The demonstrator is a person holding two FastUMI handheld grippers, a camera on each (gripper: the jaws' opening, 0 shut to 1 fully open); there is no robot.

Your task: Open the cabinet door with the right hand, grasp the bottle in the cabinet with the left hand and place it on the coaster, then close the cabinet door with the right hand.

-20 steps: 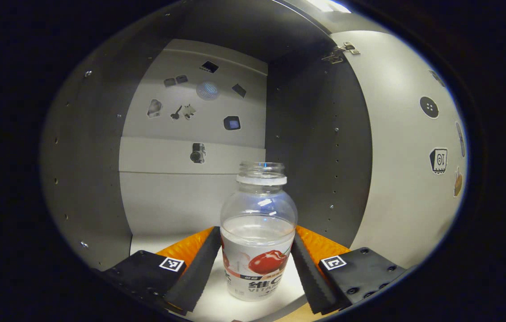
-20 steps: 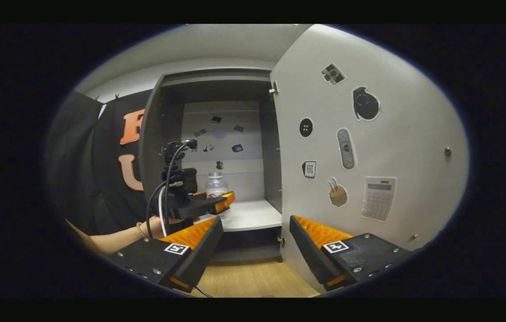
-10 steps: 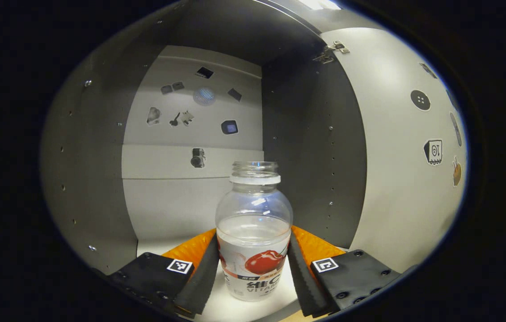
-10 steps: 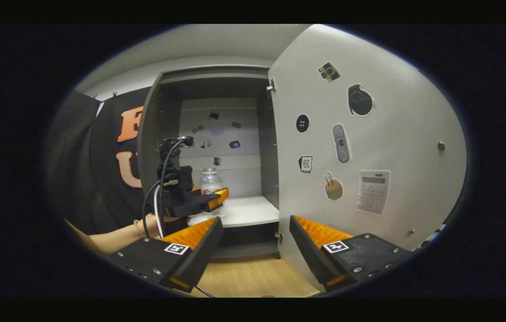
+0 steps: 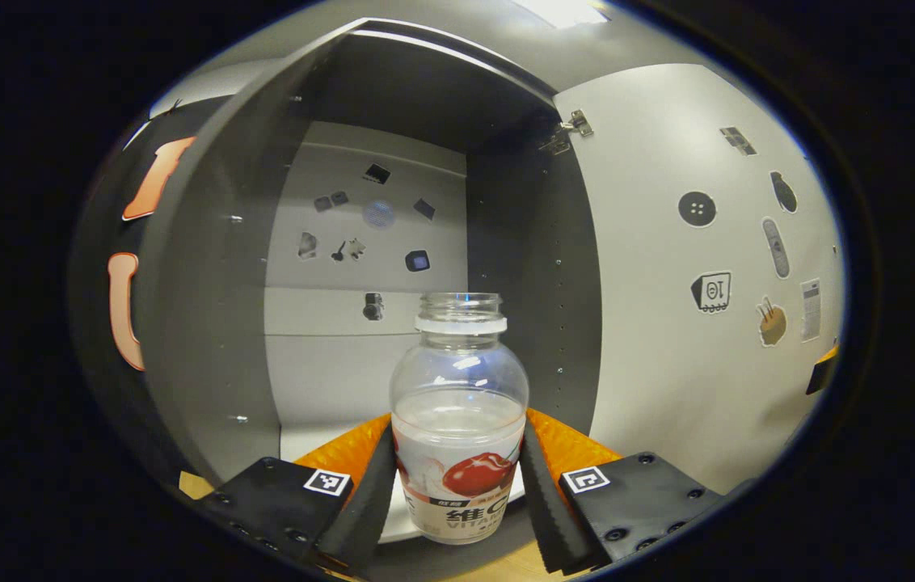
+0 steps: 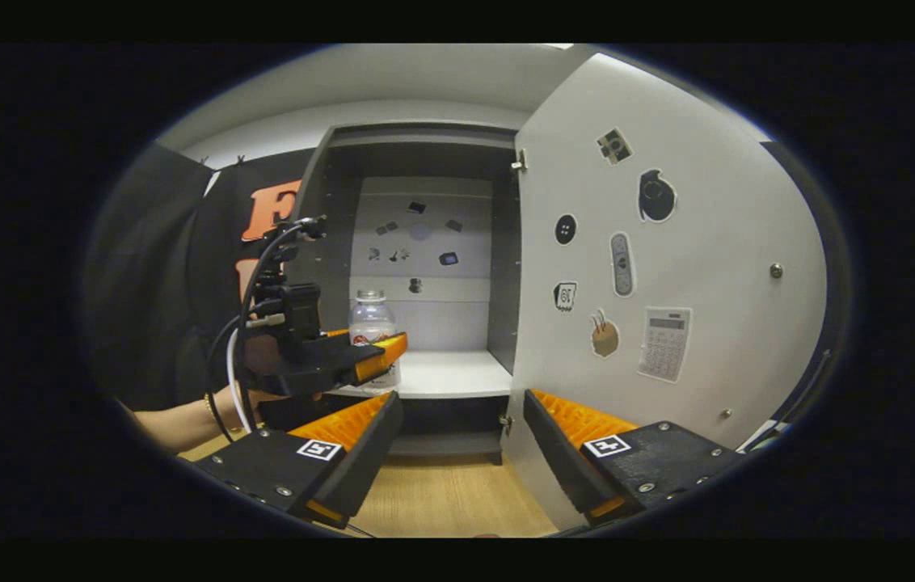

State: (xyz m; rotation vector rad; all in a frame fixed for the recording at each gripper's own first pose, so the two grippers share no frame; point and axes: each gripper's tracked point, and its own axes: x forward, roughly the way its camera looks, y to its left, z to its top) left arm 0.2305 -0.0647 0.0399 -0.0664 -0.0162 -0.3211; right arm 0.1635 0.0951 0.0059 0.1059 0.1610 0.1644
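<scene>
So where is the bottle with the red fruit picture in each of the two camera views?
Left gripper view: the bottle stands bottom centre, held between the left gripper jaws.
Right gripper view: the bottle is small, left of centre, at the shelf's front edge.
Shared landmark: the open cabinet door with stickers, to the bottle's right.

Bright light falls from a ceiling lamp [image 5: 558, 10] above the fingers, whitening the door [image 5: 692, 267]. The cabinet [image 5: 417, 89] beyond them lies in shadow. Highlights glint on the bottle [image 5: 459, 404]. Both views are sharp, with edges bowed.
</scene>
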